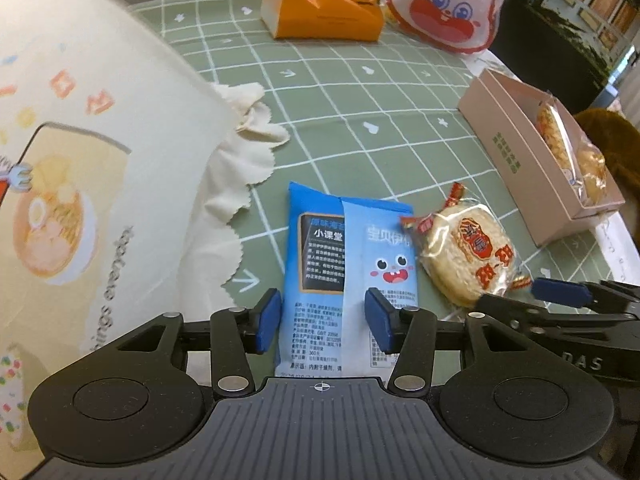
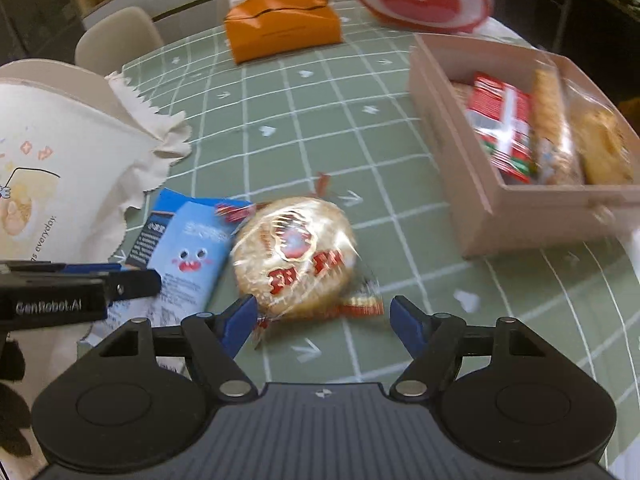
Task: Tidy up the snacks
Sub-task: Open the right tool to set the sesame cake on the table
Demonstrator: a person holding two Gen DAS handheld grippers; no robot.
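A blue snack packet [image 1: 344,264] lies on the green checked tablecloth [image 1: 340,92]. My left gripper [image 1: 324,316] is open, its blue pads straddling the packet's near end. A round rice cracker in clear wrap [image 1: 468,256] lies just right of the packet. In the right wrist view the cracker [image 2: 296,252] lies just ahead of my open right gripper [image 2: 320,322], partly between the pads, with the blue packet [image 2: 188,248] to its left. A pink box [image 2: 452,152] with several snacks stands at the right.
A cream cloth bag [image 1: 80,180] fills the left side. An orange tissue box [image 1: 320,8] and a red-and-white rabbit bag [image 1: 448,4] stand at the far edge. The pink box also shows in the left wrist view [image 1: 516,160], near the table's right edge.
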